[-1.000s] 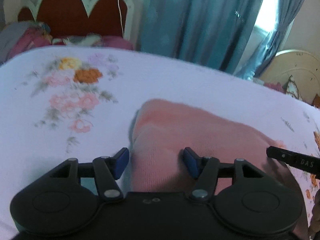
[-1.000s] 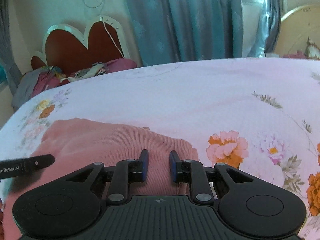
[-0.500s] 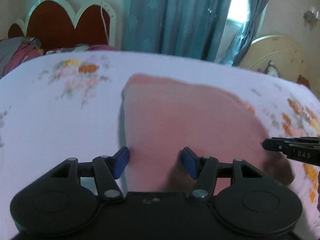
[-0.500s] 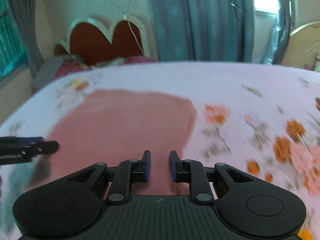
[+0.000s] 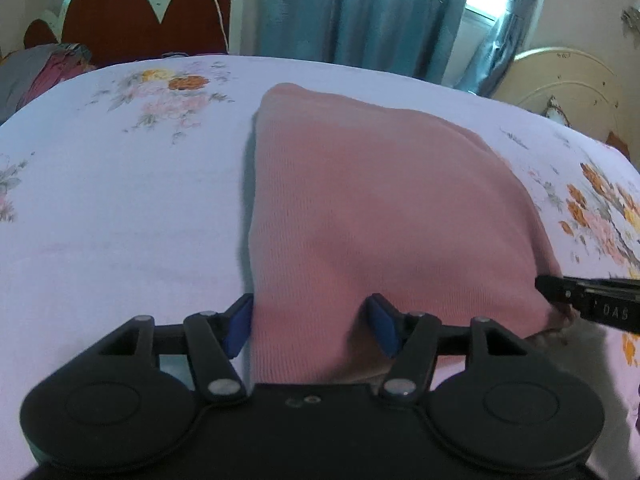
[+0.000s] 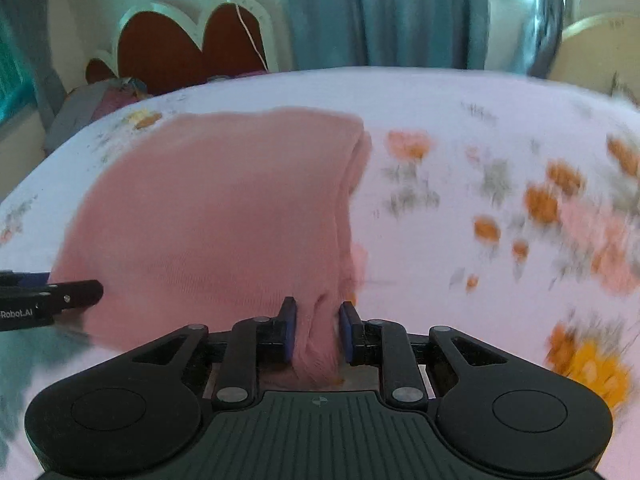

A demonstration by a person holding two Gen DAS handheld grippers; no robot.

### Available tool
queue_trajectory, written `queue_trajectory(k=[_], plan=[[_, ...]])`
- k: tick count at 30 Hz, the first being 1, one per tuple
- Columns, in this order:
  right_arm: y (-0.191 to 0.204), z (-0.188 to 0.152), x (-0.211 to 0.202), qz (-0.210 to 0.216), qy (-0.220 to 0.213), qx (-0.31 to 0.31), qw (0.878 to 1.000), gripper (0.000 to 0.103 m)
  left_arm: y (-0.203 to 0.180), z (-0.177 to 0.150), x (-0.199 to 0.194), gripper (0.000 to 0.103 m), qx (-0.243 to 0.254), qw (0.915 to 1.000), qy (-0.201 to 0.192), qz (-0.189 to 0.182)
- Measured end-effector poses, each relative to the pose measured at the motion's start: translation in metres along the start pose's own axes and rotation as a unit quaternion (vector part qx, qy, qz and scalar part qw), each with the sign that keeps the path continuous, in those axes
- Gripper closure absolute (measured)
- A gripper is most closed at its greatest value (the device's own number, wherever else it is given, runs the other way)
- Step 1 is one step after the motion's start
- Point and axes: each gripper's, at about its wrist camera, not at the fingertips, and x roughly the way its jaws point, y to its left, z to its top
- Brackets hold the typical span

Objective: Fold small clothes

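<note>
A pink garment (image 5: 380,208) is spread on the floral bedsheet (image 5: 120,208), its far edge lying toward the headboard (image 5: 132,12) and its near edge raised at both near corners. The left gripper (image 5: 311,322) is held with its jaws wide apart; the garment's left edge lies against the left blue pad (image 5: 239,322), and cloth passes between the pads without being pinched. Whether any fabric is caught lower down is hidden by the gripper body. The right gripper (image 6: 318,330) is clenched on a bunched fold of the garment (image 6: 224,216) at its near right corner, the cloth squeezed between the blue pads. In the right wrist view the sheet (image 6: 500,216) and its flowers are smeared by blur. Only the tip of each opposite gripper is seen, cut off at the frame edge. Curtains (image 5: 360,12) hang behind the bed.
</note>
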Motion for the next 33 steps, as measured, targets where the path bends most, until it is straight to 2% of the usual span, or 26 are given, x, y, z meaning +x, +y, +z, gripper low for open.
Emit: queue_trajectory(k=[3,6,9,11,13,21,23,24,27,28,33], plan=[[0.005,-0.001,-0.004,-0.011,0.009,0.001,1.000,0.082,-0.001,0.000,-0.002,0.042,0.007,1.0000,0.003,0.002],[0.005,-0.006,-0.003,-0.015,0.003,0.008,1.000,0.082,0.001,0.002,-0.001,0.037,0.004,1.0000,0.004,0.006],[0.005,-0.003,-0.002,-0.017,0.006,0.014,1.000,0.082,-0.002,0.003,0.000,0.025,0.012,0.9998,0.002,0.015],[0.004,-0.002,-0.001,-0.018,0.007,0.018,1.000,0.082,-0.002,0.004,0.002,0.007,0.016,0.9995,0.004,0.027],[0.004,-0.002,-0.001,-0.018,0.009,0.026,0.999,0.082,-0.002,0.005,0.004,0.000,0.014,0.9990,0.011,0.041],[0.008,0.006,0.001,-0.026,0.021,0.013,0.999,0.082,-0.006,0.012,0.006,0.000,-0.036,0.9946,0.047,0.085],[0.011,0.007,-0.003,-0.029,0.015,0.005,0.999,0.081,-0.011,0.012,0.005,0.000,-0.034,0.9930,0.054,0.100],[0.012,0.007,-0.005,-0.030,0.012,0.004,0.999,0.078,-0.014,0.012,0.003,0.000,-0.030,0.9924,0.052,0.107],[0.013,0.006,-0.021,-0.028,-0.008,0.011,1.000,0.052,-0.023,0.013,-0.007,0.001,-0.018,0.9910,0.054,0.121],[0.013,0.005,-0.030,-0.021,-0.015,0.013,1.000,0.049,-0.026,0.012,-0.012,0.003,-0.018,0.9913,0.049,0.120],[0.020,-0.010,-0.081,-0.002,-0.040,-0.024,0.999,0.048,-0.042,0.004,-0.063,0.007,-0.035,0.9942,0.015,0.100]])
